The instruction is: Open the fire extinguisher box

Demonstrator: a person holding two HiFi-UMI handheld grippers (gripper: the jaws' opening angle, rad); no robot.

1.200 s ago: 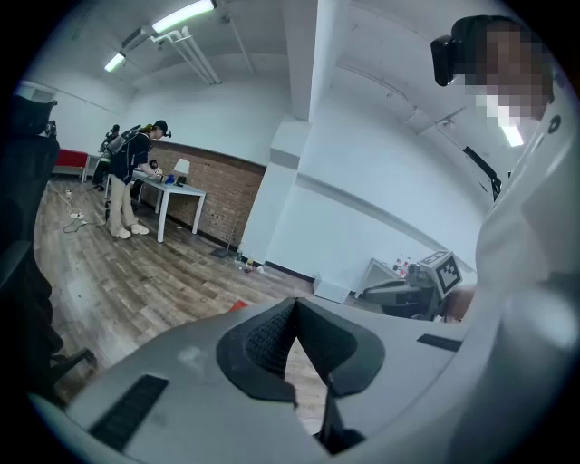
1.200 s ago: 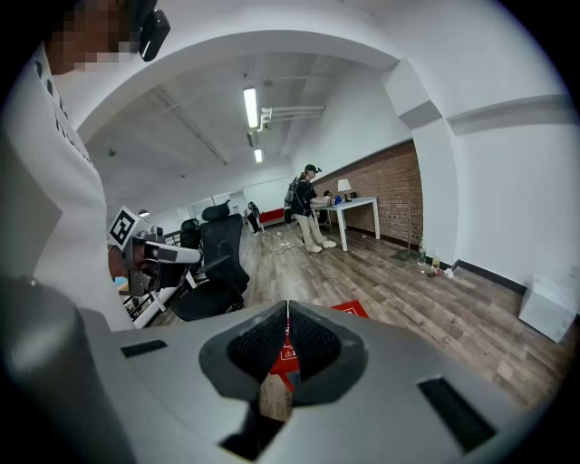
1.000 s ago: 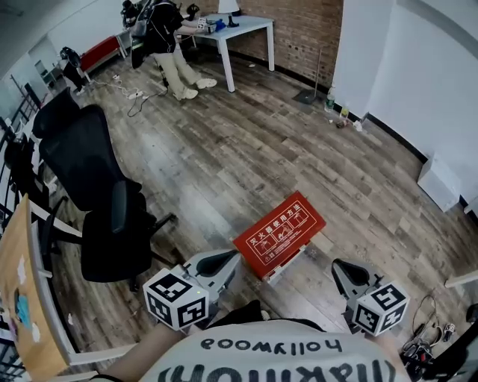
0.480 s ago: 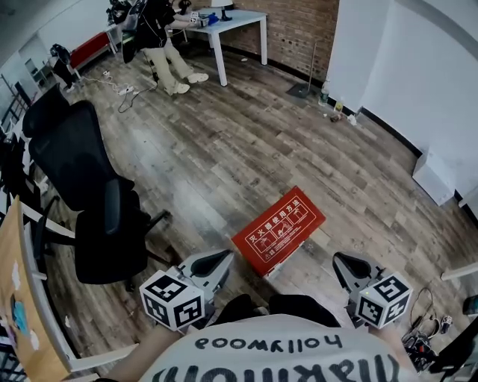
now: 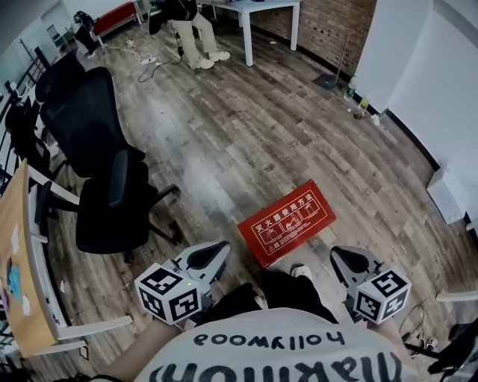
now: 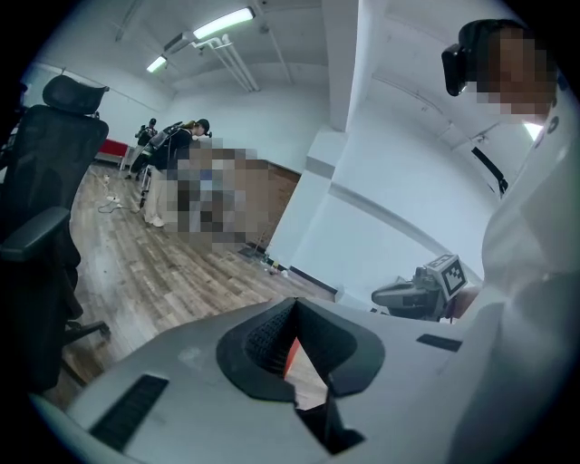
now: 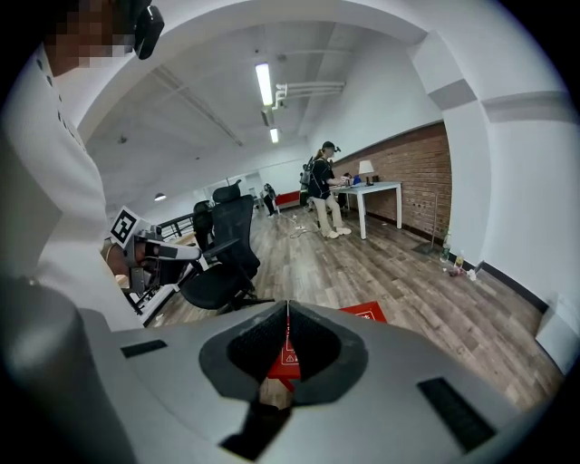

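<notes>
The red fire extinguisher box lies flat and closed on the wooden floor, its white-printed lid facing up. My left gripper hovers near the box's left corner, jaws shut with nothing in them. My right gripper is to the right of the box, also shut and empty. Neither touches the box. In the right gripper view the box lies ahead beyond the closed tips. The left gripper view shows only a red sliver of the box behind the jaws, whose tips meet.
A black office chair stands to the left, next to a wooden desk. The person's feet are just below the box. A white table and a person are far off. Bottles sit by the white wall.
The head view has shifted, so the box sits a little further right and the person's feet now show below it. Both grippers stay low and shut beside the box.
</notes>
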